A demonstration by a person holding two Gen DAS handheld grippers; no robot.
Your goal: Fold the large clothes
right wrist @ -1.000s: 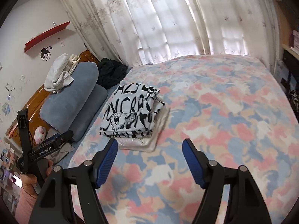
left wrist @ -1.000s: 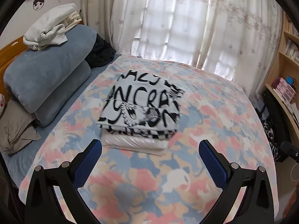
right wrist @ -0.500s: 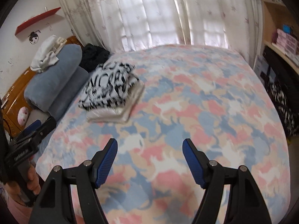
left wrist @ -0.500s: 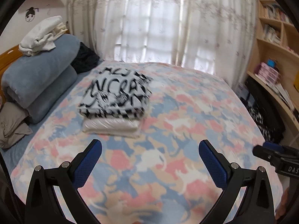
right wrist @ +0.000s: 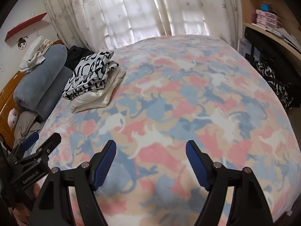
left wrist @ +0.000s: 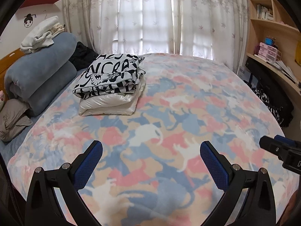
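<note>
A folded black-and-white lettered garment (left wrist: 111,75) lies on top of a folded shiny white garment (left wrist: 111,102) at the far left of the bed (left wrist: 188,113). The stack also shows in the right wrist view (right wrist: 90,77). My left gripper (left wrist: 150,162) is open and empty, low over the near part of the bed, well back from the stack. My right gripper (right wrist: 150,160) is open and empty, also near the bed's front edge. Each gripper shows at the edge of the other's view.
A rolled blue-grey quilt (left wrist: 39,75) with white clothes (left wrist: 39,35) on top lies at the left by the headboard. A black garment (left wrist: 82,56) lies behind the stack. Wooden shelves and a desk (left wrist: 272,56) stand right of the bed; curtains hang behind.
Both grippers have drawn back from the folded stack toward the near edge of the bed and dropped lower. The stack has not moved. Both stay open.
</note>
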